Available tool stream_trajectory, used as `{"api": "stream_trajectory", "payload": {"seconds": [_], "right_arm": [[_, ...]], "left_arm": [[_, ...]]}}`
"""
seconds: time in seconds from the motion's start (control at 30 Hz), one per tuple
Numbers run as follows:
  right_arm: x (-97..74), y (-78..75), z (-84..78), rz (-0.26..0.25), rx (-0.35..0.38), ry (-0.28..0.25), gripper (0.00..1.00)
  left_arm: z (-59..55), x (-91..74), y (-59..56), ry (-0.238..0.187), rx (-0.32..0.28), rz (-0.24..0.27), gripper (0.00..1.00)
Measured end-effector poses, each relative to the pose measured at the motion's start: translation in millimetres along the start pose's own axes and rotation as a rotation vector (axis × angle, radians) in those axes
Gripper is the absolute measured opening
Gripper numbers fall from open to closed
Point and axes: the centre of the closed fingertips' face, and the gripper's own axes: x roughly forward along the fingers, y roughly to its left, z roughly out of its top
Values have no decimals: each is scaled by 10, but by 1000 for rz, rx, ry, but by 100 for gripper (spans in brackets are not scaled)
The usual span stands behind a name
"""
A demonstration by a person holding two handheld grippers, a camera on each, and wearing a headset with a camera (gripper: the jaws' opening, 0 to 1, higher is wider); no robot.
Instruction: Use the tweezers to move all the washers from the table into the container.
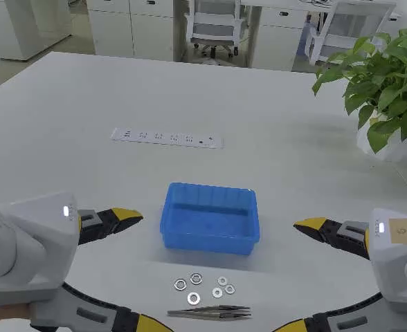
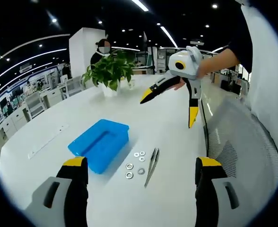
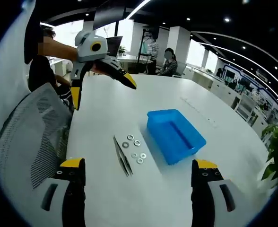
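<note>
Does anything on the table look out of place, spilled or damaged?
Nothing stands out. The washers lie flat in a loose cluster beside the tweezers, on the person's side of the upright, empty blue container.

Glossy blue plastic container (image 1: 210, 218), shiny metal washers (image 1: 194, 298)

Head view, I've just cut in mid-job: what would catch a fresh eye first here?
The blue container sits in the middle of the white table, empty as far as can be seen. Just in front of it, nearer the person, lie a small cluster of washers and the tweezers, untouched. The left hand-held gripper and right hand-held gripper hang open on either side, holding nothing.
</note>
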Motion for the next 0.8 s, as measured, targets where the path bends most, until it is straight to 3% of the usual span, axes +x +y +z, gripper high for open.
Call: {"api": "stream_trajectory", "payload": {"seconds": [0.8], "right_arm": [[2,24,-26,3,7,1,92]], "left_arm": [[-53,5,-23,24,5,0,100]]}}
